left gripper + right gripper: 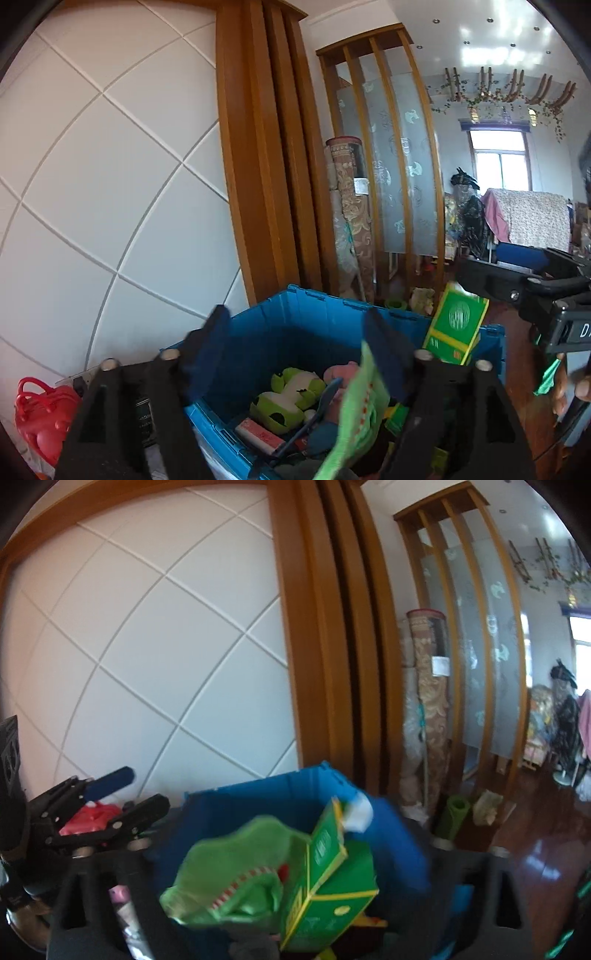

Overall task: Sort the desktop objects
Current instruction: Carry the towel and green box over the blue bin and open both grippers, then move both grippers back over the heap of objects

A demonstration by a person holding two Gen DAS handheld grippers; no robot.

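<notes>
Left gripper (pixel 295 343) wide open, empty, over bin (pixel 280 325). Right gripper (pixel 295 849) apparently clamps green box (pixel 325 897) above it, likely for dropping in.

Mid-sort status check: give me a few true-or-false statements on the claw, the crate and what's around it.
1. The left claw is open wide. True.
2. The crate is red. False: it is blue.
3. A green box is up by the crate's right rim. True.
4. The crate is empty. False: it holds a green plush toy and other items.
5. A red bag sits inside the crate. False: it lies outside, to the crate's left.
</notes>
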